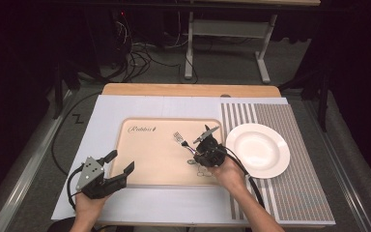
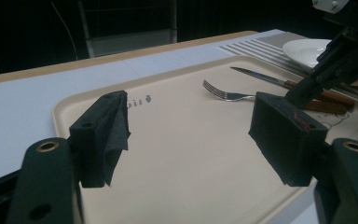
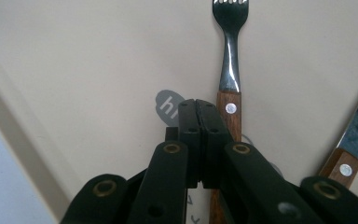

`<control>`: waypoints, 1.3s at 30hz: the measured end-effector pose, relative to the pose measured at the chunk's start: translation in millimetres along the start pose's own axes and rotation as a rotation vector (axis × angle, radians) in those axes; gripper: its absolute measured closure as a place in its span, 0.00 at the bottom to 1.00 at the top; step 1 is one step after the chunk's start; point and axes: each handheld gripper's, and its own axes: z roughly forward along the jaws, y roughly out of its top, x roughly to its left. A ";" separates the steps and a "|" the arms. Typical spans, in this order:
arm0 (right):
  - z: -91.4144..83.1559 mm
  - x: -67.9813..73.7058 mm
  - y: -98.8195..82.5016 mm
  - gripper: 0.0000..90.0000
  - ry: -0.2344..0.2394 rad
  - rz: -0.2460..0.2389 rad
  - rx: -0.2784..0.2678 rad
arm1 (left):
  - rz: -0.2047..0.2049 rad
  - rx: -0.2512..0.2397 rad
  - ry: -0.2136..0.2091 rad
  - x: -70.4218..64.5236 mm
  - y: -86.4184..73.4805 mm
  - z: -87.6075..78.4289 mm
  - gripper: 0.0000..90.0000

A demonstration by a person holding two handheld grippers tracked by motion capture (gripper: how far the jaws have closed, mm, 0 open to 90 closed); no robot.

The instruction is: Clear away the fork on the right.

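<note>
Wood-handled fork (image 3: 230, 70): on beige tray (image 1: 145, 164), just beside rt tool (image 3: 198, 108), jaws together, empty. Knife (image 3: 354, 140) further out. Lt tool (image 2: 191, 135): jaws apart, nothing betw.

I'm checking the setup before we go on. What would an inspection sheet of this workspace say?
Surface: white mat on wooden table, striped placemat at right.
Job's things: fork and knife with wooden handles lying on beige tray; white plate empty on the placemat.
Clutter: nothing seen.
Grippers: left gripper open over the tray's near left corner; right gripper shut beside the fork handle, nothing between its jaws.
Cables: one trails from each gripper; tangle on floor behind.
Surroundings: dark room, table legs beyond.
</note>
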 end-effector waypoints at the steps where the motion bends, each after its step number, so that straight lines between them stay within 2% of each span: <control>1: 1.5 -0.4 -0.3 1.00 0.002 0.003 0.005 | 0.000 0.000 0.001 0.0 0.0 0.0 0.32; 11: 8.3 -3.7 -0.5 1.00 -0.030 0.004 0.022 | 0.001 0.002 0.002 0.0 0.0 0.0 0.32; 12: 8.5 -5.0 0.1 1.00 -0.036 -0.008 0.022 | 0.001 0.002 0.002 -0.1 -0.1 0.0 0.32; 36: 8.6 -29.9 -0.3 1.00 -0.070 0.059 0.002 | 0.006 0.003 0.011 -1.2 -0.2 0.3 0.32; 37: 8.6 -30.1 -0.3 1.00 -0.071 0.073 0.003 | 0.003 0.002 0.009 -1.3 -0.1 0.3 0.32; 39: 8.8 -32.4 -0.4 1.00 -0.075 0.068 -0.003 | 0.002 -0.002 0.001 -2.0 0.2 -0.2 0.31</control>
